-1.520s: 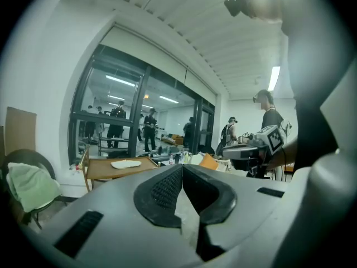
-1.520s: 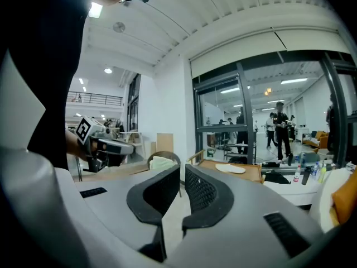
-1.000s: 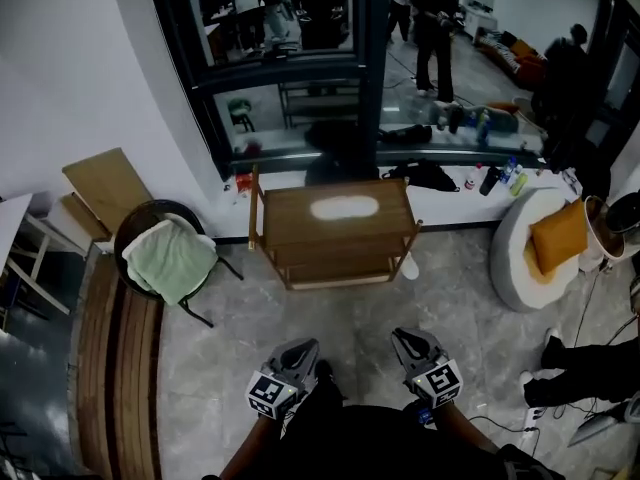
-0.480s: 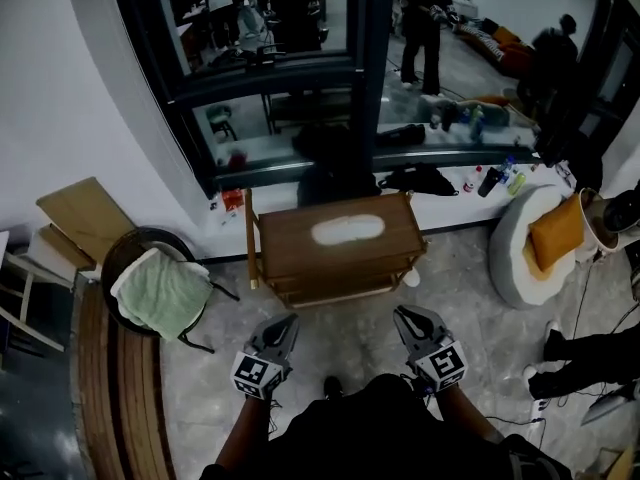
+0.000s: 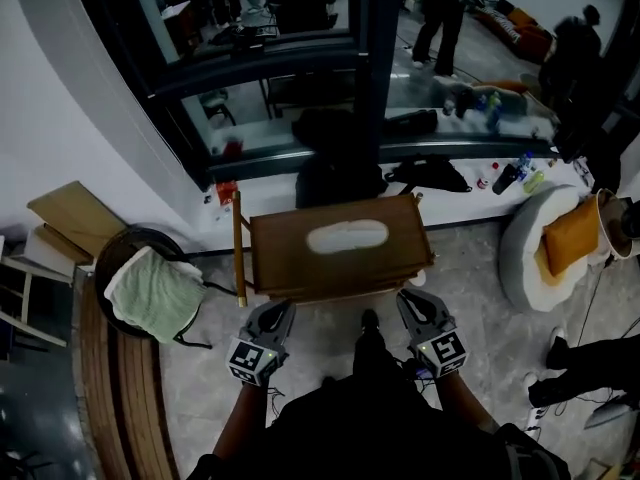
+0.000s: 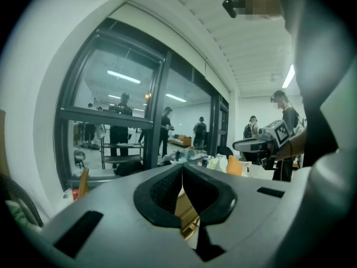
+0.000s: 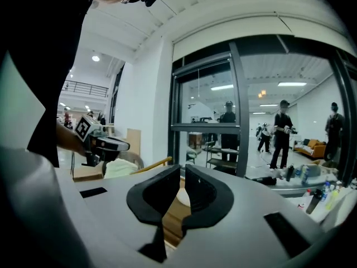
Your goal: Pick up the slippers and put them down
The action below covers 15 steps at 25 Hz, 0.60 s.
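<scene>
A pale white oblong shape, seemingly the slippers (image 5: 347,235), lies on top of a low wooden rack (image 5: 290,258) under the window; glare hides its detail. My left gripper (image 5: 277,311) is shut and empty, just short of the rack's front left edge. My right gripper (image 5: 412,301) is shut and empty too, at the front right edge. In the right gripper view a bit of the white shape (image 7: 182,195) and wood show past the closed jaws, with the left gripper (image 7: 107,144) off to the side. The left gripper view shows the rack's wood (image 6: 186,208) and the right gripper (image 6: 261,144).
A round chair with a green-white towel (image 5: 150,290) stands left of the rack, a wooden bench (image 5: 112,388) beside it. A white pouf with an orange cushion (image 5: 563,241) sits right. Bottles (image 5: 510,176) and a black bag (image 5: 430,176) lie on the sill. A person's legs (image 5: 590,360) are at far right.
The view has advanced toward the rack. Both grippers, still shut, have moved forward together from open floor up to the rack's front edge.
</scene>
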{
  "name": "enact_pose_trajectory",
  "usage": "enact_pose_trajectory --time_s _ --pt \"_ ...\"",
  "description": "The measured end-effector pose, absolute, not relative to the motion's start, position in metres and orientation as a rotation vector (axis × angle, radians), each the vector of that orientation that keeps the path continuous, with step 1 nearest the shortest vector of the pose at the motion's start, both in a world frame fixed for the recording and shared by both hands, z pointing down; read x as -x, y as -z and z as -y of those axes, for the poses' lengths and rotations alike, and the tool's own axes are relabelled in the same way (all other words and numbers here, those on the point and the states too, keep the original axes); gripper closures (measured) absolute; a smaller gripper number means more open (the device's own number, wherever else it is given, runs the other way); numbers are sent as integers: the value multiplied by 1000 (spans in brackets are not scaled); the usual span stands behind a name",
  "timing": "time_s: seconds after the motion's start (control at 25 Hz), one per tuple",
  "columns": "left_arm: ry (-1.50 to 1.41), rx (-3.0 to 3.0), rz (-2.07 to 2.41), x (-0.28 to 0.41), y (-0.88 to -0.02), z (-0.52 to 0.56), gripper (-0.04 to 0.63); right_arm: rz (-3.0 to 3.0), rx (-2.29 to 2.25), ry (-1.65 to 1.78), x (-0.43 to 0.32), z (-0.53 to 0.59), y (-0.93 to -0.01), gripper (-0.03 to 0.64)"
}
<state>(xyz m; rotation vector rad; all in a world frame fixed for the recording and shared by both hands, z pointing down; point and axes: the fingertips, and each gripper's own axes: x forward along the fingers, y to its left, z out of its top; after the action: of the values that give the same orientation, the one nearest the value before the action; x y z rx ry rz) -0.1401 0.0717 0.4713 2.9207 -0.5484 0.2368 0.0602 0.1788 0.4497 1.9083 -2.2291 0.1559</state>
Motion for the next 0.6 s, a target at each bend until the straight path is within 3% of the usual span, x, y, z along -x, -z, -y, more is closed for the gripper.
enact_pose_trajectory --time_s 0.6 --pt "-399 -2712 737 36 -507 62 583 2356 -1681 -383 -204 -19 -506 580"
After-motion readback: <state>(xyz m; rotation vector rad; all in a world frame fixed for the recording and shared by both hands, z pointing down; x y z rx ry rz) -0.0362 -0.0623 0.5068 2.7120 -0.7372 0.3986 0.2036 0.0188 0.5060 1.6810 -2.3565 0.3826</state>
